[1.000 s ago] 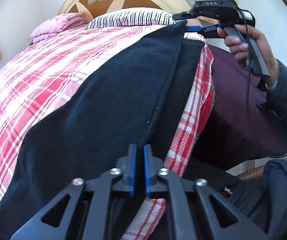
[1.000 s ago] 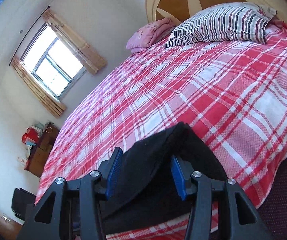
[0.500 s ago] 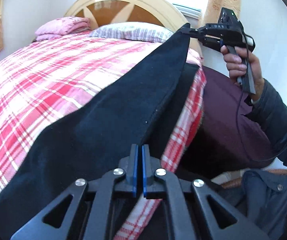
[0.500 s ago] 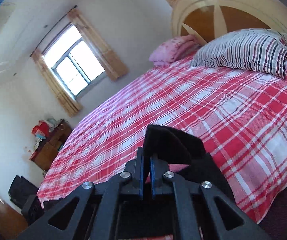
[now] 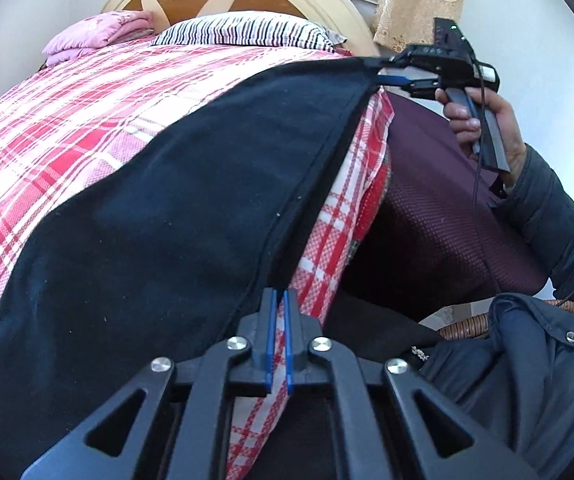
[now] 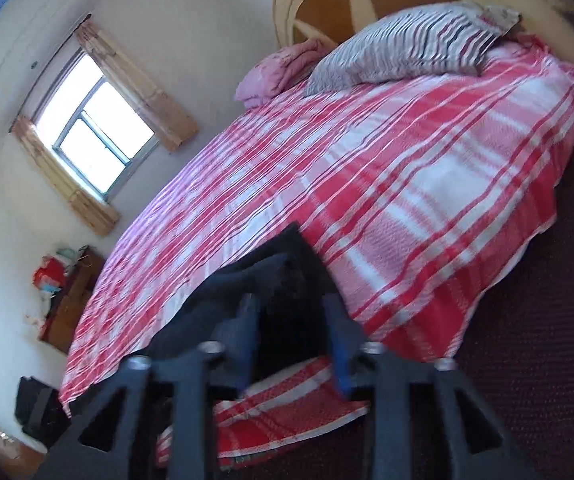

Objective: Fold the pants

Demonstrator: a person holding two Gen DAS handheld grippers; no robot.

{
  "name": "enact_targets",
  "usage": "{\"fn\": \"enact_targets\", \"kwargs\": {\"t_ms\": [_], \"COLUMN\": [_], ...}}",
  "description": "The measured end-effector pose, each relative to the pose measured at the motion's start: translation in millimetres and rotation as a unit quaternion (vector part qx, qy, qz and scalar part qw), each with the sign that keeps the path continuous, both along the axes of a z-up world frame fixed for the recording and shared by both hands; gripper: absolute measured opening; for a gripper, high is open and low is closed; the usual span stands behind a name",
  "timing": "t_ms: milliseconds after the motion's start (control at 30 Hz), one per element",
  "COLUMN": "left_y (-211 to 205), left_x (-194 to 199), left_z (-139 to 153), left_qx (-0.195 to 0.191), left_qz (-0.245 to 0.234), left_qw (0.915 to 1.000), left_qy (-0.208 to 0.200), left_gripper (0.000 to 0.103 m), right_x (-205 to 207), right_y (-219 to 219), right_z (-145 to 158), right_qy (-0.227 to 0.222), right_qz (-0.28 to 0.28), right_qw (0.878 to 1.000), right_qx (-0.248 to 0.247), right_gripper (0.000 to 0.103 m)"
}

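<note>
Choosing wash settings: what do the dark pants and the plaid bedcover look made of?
Pants: soft matte knit or fleece, probably; lint specks cling to it, no sheen. Plaid bedcover: woven cotton, likely; a fine checked weave shows at its hanging edge.

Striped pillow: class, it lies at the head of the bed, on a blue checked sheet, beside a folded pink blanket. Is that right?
Not quite. The sheet under the striped pillow is red and white checked, not blue, as the right wrist view shows. The pillow does lie at the head, beside the folded pink blanket.

black gripper frames [image 5: 279,344], blue jaws, silver screws; navy padded sleeve [image 5: 555,216], snap-button jacket.
</note>
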State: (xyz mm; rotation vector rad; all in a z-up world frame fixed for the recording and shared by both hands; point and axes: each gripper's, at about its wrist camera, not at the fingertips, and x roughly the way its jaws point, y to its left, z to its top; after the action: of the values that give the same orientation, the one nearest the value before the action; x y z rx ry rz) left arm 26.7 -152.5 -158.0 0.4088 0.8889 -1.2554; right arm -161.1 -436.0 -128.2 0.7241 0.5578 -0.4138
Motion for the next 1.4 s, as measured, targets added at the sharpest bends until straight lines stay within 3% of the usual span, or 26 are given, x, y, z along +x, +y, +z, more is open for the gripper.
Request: {"fn": "enact_targets", "kwargs": {"t_ms": [167, 333, 500, 600, 633, 667, 733, 933, 1200, 1300, 1400], "left_y": [4, 1, 1, 1, 1, 1, 1, 0, 1, 4, 10], "left_x": [1, 1, 3, 3, 3, 3, 3, 3, 6, 5, 6], "left_z": [0, -3, -4, -6, -6, -6, -6, -8, -8, -4, 5], "left_qx": [-0.002, 0.004, 0.004, 0.005, 0.005, 0.005, 0.006, 0.009, 0.005, -0.002, -0.017], "left_qz": [0.001, 0.0, 0.002, 0.002, 0.002, 0.002, 0.002, 0.002, 0.001, 0.003, 0.012], "left_qw": [1.0, 1.0, 0.9999, 0.9999, 0.9999, 0.9999, 0.9999, 0.9999, 0.9997, 0.9999, 0.9998], "left_qy": [0.006, 0.005, 0.01, 0.011, 0.012, 0.012, 0.012, 0.014, 0.023, 0.015, 0.002], "left_gripper": [0.004, 0.004, 0.004, 0.004, 0.004, 0.004, 0.004, 0.004, 0.004, 0.004, 0.004], "right_x": [-10, 35, 73, 83, 84, 85, 87, 97, 109, 81, 60], "right_y": [-26, -41, -46, -50, -50, -49, -46, -35, -41, -36, -10], "right_z": [22, 21, 1, -10, -12, -13, -11, 9, -12, 4, 27], "right_qy": [-0.021, 0.024, 0.081, 0.086, 0.089, 0.094, 0.09, 0.082, 0.151, 0.127, 0.102], "right_qz": [-0.035, 0.036, 0.072, 0.097, 0.098, 0.096, 0.095, 0.083, 0.045, 0.025, 0.036], "right_qw": [0.999, 0.999, 0.993, 0.988, 0.988, 0.988, 0.989, 0.993, 0.981, 0.986, 0.986], "right_qx": [0.002, 0.028, 0.053, 0.085, 0.083, 0.076, 0.064, -0.03, -0.117, -0.101, -0.126], "right_gripper": [0.051, 0.05, 0.035, 0.027, 0.017, 0.008, 0.004, 0.003, 0.003, 0.004, 0.005]}}
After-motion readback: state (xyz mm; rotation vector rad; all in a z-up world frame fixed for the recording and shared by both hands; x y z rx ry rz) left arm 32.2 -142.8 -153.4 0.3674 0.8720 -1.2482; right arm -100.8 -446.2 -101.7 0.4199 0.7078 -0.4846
